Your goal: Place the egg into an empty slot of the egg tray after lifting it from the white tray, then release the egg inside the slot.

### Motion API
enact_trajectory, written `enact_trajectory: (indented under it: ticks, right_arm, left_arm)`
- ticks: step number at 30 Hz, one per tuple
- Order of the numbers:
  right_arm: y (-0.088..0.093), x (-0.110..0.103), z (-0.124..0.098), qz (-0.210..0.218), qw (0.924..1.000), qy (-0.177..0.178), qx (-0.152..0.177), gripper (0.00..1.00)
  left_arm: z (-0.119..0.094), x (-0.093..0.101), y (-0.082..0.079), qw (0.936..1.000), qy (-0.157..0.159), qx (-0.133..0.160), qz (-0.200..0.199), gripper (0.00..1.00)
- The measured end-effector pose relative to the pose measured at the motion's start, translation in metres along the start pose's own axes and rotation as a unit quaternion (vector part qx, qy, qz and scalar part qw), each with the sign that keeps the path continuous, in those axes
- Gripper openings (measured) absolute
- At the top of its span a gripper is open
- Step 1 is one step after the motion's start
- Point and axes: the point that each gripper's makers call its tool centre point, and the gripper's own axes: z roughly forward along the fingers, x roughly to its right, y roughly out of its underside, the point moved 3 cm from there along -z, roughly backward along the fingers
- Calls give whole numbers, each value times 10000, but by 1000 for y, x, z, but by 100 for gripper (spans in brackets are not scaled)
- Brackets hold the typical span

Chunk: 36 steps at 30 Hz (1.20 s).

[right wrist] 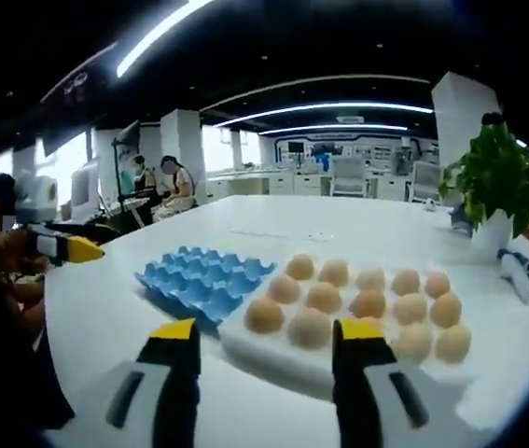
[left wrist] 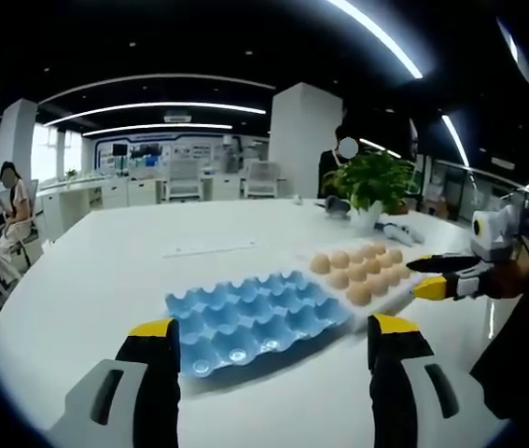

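Your left hand-held gripper has its yellow-tipped jaws spread wide with nothing between them, hovering over the white desk just short of the blue moulded egg tray, whose dimpled slots all look empty. From the left gripper view that tray's long axis runs across you, rising toward the right, where its far end sits just beside the white tray carrying the tan eggs. You also see your right hand-held gripper coming in from the right at the egg rows, its jaws slightly parted and holding nothing. The right gripper view gives you what the other cannot: the eggs close up, lying in rows on the white tray, the nearest ones just beyond your spread, empty right hand-held gripper. Here the blue egg tray lies to the left of the white tray, touching or nearly so, and your left hand-held gripper shows at the left edge. Bare desk lies open beyond both trays toward a potted green plant. People sit at desks far behind.
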Motion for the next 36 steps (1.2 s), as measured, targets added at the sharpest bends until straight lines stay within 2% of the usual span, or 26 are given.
enact_trajectory:
  ticks: [2,4,8,12,15,19,25,28,32,33,34,36]
  right_arm:
    - [-3,-1,4,-291,9996,64,-31,56]
    - [-5,-3,9,-273,9996,37,-38,55]
    - [-5,-7,26,-401,9990,13,-171,45]
    - [-4,-9,40,-579,9978,5,-320,44]
    - [-2,-10,52,-834,9954,-33,-475,43]
    - [0,-7,60,-1025,9931,-1,-572,33]
    - [7,-4,68,-1421,9864,-61,-829,32]
    - [11,-4,72,-1662,9808,-174,-1007,30]
    - [18,-8,76,-2273,9640,-394,-1324,27]
    - [16,-10,77,-2192,9668,-410,-1250,25]
    - [18,-12,77,-2204,9640,-498,-1402,24]
    - [15,-12,79,-2570,9522,-626,-1525,24]
  left_arm:
    - [0,-1,0,10000,3,-21,24,83]
    - [-1,-1,0,10000,5,-16,30,82]
    - [-1,-3,-1,10000,4,-26,62,82]
    - [-1,-3,-1,10000,34,-24,69,82]
    - [-1,-3,0,9999,49,-13,98,82]
    - [-3,-7,1,9999,12,-22,98,82]
    - [-5,-10,2,10000,-40,-25,80,82]
    - [-6,-11,1,9999,-71,-12,87,82]
    - [-6,-11,-1,9999,-109,7,97,82]
    - [-7,-11,-1,9999,-128,6,92,82]
    - [-7,-11,-2,9999,-150,12,82,82]
    - [-9,-11,-2,9998,-189,26,55,82]
